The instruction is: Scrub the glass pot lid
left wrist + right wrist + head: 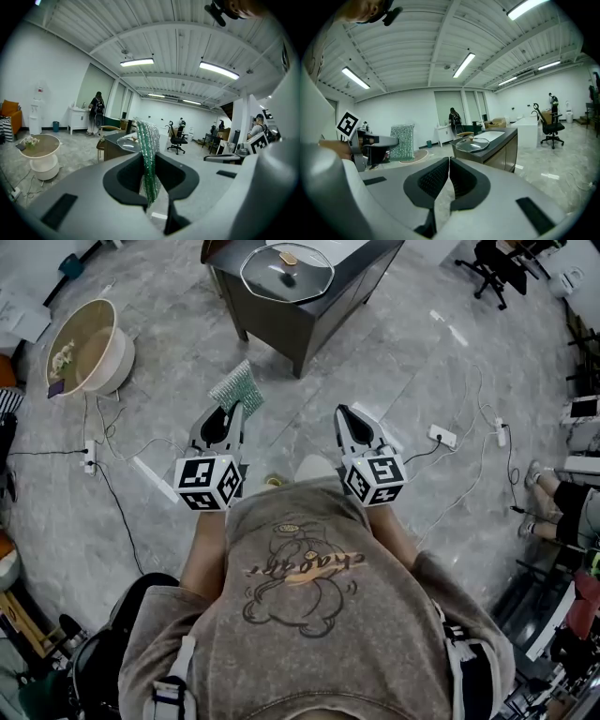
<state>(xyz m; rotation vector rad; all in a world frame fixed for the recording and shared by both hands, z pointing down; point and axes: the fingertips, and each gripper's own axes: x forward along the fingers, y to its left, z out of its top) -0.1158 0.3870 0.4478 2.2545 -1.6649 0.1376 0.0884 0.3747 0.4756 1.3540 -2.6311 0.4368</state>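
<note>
The glass pot lid [286, 271] lies flat on a dark cabinet [309, 320] ahead of me; it also shows as the lid [472, 144] in the right gripper view and as the lid [127, 141] in the left gripper view. My left gripper [232, 407] is shut on a green sparkly scrub cloth [236, 387], which stands upright between the jaws as the cloth [147, 159]. My right gripper [342, 415] is shut with nothing in it, jaws touching, seen as the gripper [447, 176]. Both grippers are held in front of my chest, well short of the cabinet.
A round white low table [89, 348] stands at the left. Cables and a power strip [442, 436] lie on the grey tiled floor. Office chairs [492, 268] stand at the far right. A person [97, 112] stands at a counter far off.
</note>
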